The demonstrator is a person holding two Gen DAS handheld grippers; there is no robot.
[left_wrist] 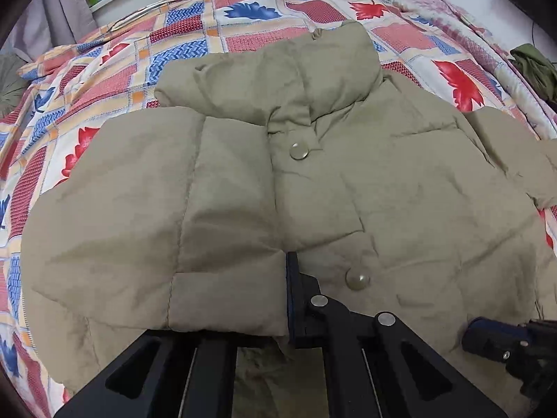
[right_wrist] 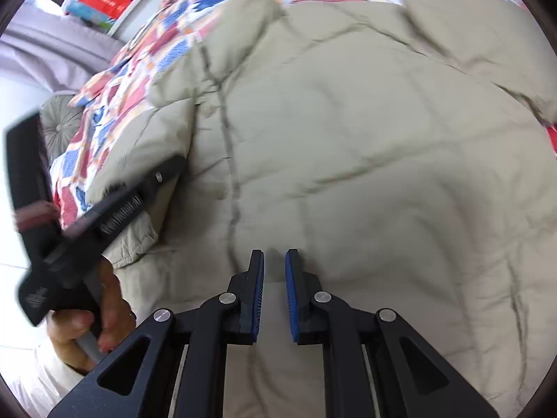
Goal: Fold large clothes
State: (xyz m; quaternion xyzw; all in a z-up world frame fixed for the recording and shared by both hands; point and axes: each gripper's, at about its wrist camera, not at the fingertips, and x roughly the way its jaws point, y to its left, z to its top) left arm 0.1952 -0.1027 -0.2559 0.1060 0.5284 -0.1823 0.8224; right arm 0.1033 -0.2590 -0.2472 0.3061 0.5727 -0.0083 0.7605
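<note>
Left wrist view: the left gripper (left_wrist: 278,299) is clamped shut on the end of the left sleeve (left_wrist: 222,237) of a puffy, quilted khaki-beige jacket (left_wrist: 400,202), and that sleeve lies folded across the jacket's front, its cuff close to the snap-button placket (left_wrist: 357,278). The right gripper (right_wrist: 275,296) hovers over the jacket's right half with its blue-padded jaws a narrow gap apart and nothing between them; in the left wrist view it shows at the near right edge.

By my reading, the first sleeve fold is done or nearly so. The right sleeve (left_wrist: 543,160) lies spread out to the far right, unfolded, and the body has not been doubled over, so most of the folding is left.

The jacket lies front-up, collar (left_wrist: 313,80) far, on a bed covered by a patchwork quilt with red and blue leaves (left_wrist: 115,80). A dark green cloth (left_wrist: 532,69) sits at the far right, a grey round cushion (right_wrist: 61,123) at the bed's left side. Beyond are grey curtains (left_wrist: 66,7) and a white shelf with colourful packages (right_wrist: 101,0).
</note>
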